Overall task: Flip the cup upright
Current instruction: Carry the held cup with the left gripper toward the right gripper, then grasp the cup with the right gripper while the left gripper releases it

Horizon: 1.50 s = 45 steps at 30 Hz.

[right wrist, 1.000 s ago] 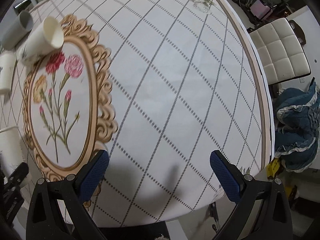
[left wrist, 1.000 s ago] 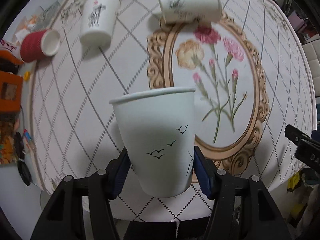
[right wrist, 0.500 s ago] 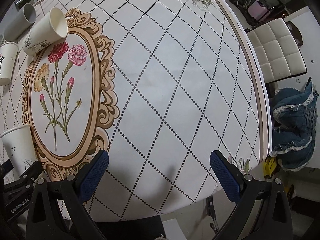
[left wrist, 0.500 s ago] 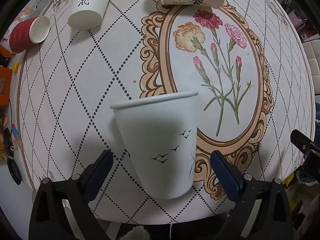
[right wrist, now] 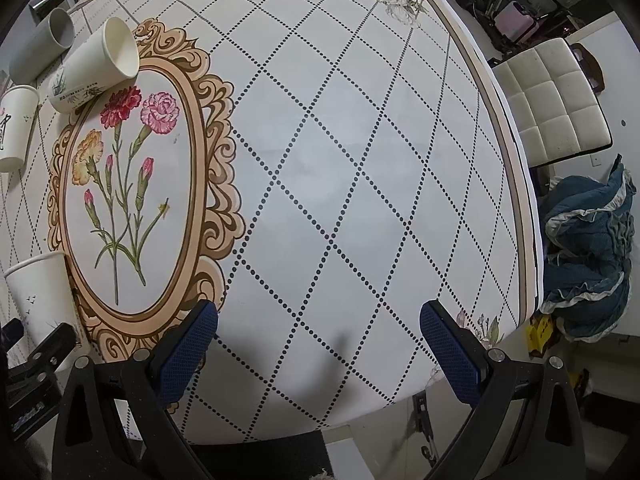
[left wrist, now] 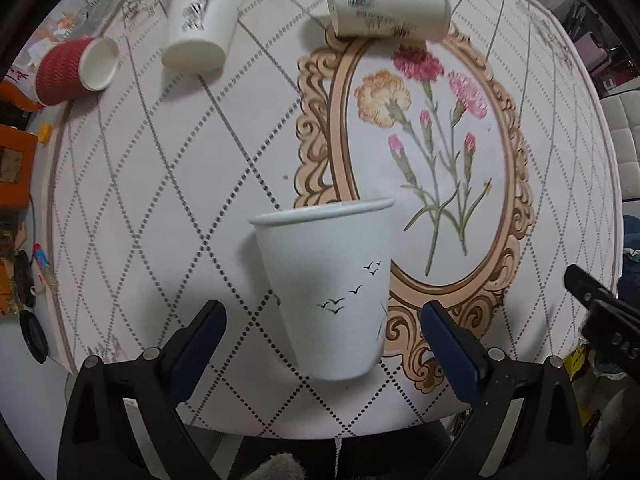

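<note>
We saw the smooth, tapered paper cup [left wrist: 330, 292] standing upright on the patterned tablecloth [left wrist: 160, 200], between our left claw's [left wrist: 322, 344] spread fingers, untouched; our right claw [right wrist: 318, 344] gaped too.

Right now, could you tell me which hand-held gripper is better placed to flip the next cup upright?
Left, probably. The left hand-held gripper is open, faces the lying cups, and has released the upright cup. The right hand-held gripper points at bare table.
</note>
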Motion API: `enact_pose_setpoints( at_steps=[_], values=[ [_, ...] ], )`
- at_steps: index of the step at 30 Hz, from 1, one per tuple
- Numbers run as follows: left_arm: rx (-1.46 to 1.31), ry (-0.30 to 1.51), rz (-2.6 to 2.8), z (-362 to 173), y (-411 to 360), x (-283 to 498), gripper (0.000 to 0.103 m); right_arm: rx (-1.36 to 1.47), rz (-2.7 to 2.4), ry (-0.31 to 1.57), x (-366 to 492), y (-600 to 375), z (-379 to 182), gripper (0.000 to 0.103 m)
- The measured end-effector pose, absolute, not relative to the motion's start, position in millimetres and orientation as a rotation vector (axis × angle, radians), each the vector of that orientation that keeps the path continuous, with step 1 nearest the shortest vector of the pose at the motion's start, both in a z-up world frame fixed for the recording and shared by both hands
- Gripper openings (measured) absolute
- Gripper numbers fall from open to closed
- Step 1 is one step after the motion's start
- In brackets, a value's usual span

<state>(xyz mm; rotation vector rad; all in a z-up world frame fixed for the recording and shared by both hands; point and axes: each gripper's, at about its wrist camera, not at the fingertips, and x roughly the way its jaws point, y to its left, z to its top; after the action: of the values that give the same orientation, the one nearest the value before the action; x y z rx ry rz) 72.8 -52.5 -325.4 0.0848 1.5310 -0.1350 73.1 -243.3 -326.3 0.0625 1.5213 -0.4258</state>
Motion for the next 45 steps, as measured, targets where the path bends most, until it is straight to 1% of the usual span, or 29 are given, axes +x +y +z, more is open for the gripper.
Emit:
enact_pose_setpoints(
  at_steps=[4, 8, 11, 14, 22, 26, 30, 35, 38, 40, 41, 42, 45],
  values=[
    [0.073, 1.478, -0.119, -295, -45, 66, 0.099, 0.066, -0.416, 1.505, 74, -235, -317, 0.102],
    [0.054, 1.417, -0.082, -267, -20, 61, 0.099, 0.076, -0.393, 1.483, 75, -225, -305, 0.102],
    [0.05, 1.382, -0.04, -251, -7, 59, 0.099, 0.081, -0.361, 1.468, 78, -210, -297, 0.102],
    [0.057, 1.366, -0.015, -246, 15, 58, 0.099, 0.079, -0.319, 1.459, 81, -192, -292, 0.102],
    [0.051, 1.384, 0.104, -267, 74, 56, 0.099, 0.027, -0.166, 1.465, 96, -118, -291, 0.102],
    [0.083, 1.385, 0.144, -279, 95, 53, 0.099, -0.021, -0.113, 1.473, 105, -82, -299, 0.102],
    [0.079, 1.412, 0.144, -294, 109, 53, 0.102, -0.048, -0.08, 1.501, 111, -59, -314, 0.102],
    [0.057, 1.444, 0.141, -310, 120, 53, 0.102, -0.042, -0.051, 1.568, 115, -43, -338, 0.092],
    [0.041, 1.466, 0.135, -318, 123, 51, 0.102, -0.004, -0.034, 1.613, 118, -40, -351, 0.082],
    [0.037, 1.474, 0.132, -321, 124, 50, 0.102, 0.011, -0.025, 1.635, 120, -39, -358, 0.069],
    [0.034, 1.479, 0.129, -322, 125, 50, 0.102, 0.015, -0.024, 1.644, 120, -38, -361, 0.065],
    [0.032, 1.484, 0.129, -324, 125, 49, 0.102, 0.019, -0.025, 1.646, 121, -39, -362, 0.062],
    [0.018, 1.497, 0.125, -327, 128, 48, 0.102, 0.025, -0.025, 1.633, 121, -39, -361, 0.062]
  ],
)
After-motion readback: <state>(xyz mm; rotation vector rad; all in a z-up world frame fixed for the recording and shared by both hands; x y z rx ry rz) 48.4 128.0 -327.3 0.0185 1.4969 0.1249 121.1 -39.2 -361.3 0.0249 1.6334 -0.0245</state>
